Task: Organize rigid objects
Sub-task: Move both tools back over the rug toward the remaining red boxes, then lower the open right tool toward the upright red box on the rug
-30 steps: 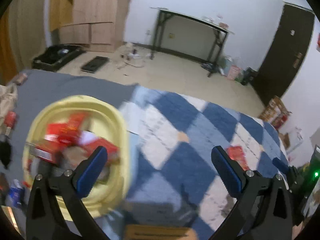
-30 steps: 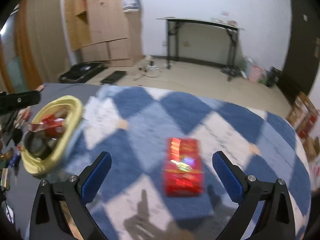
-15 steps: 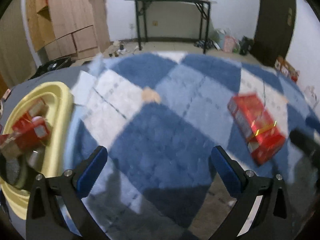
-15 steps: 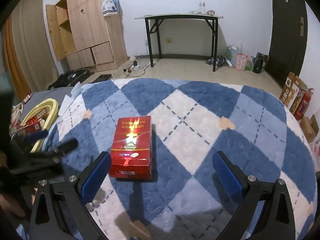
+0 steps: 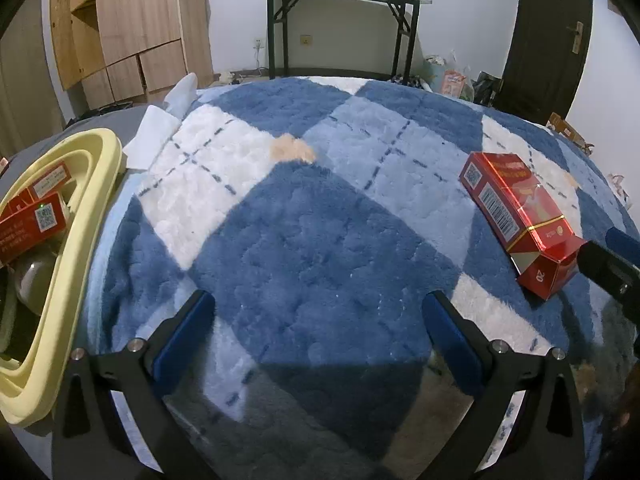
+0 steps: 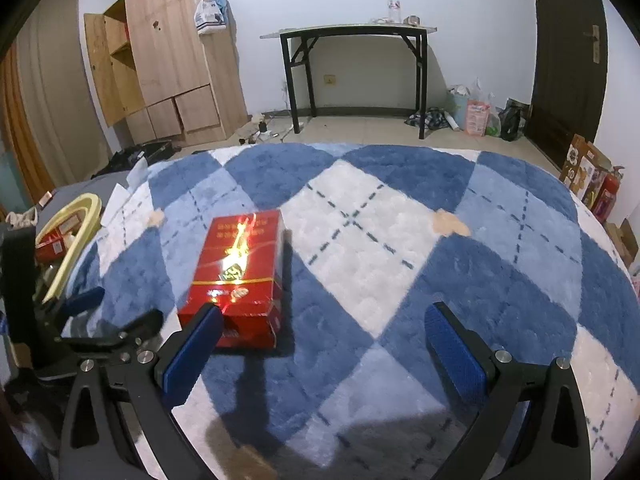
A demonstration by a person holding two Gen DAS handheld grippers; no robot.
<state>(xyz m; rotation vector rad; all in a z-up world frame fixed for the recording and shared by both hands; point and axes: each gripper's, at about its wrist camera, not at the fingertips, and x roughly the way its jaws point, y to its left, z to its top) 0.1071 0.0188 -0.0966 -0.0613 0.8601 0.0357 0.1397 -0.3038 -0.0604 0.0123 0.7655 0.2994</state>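
A glossy red box (image 6: pixel 238 270) lies flat on the blue-and-white plush rug; it also shows in the left wrist view (image 5: pixel 520 220) at the right. My right gripper (image 6: pixel 320 348) is open and empty, its left pad just in front of the box's near end. My left gripper (image 5: pixel 318 332) is open and empty over bare rug, left of the box; it shows in the right wrist view (image 6: pixel 100 316) at the left edge. A yellow basket (image 5: pixel 76 240) at the far left holds other red boxes (image 5: pixel 32 224).
The rug (image 6: pixel 400 240) covers a raised surface that ends at a far edge. White paper sheets (image 5: pixel 154 136) lie by the basket. Beyond are a black table (image 6: pixel 352 76), wooden cabinets (image 6: pixel 160 64), a dark door (image 6: pixel 568 60) and floor clutter.
My left gripper has swung right, away from the basket, toward the red box. My right gripper has come closer to the box, which now sits by its left pad.
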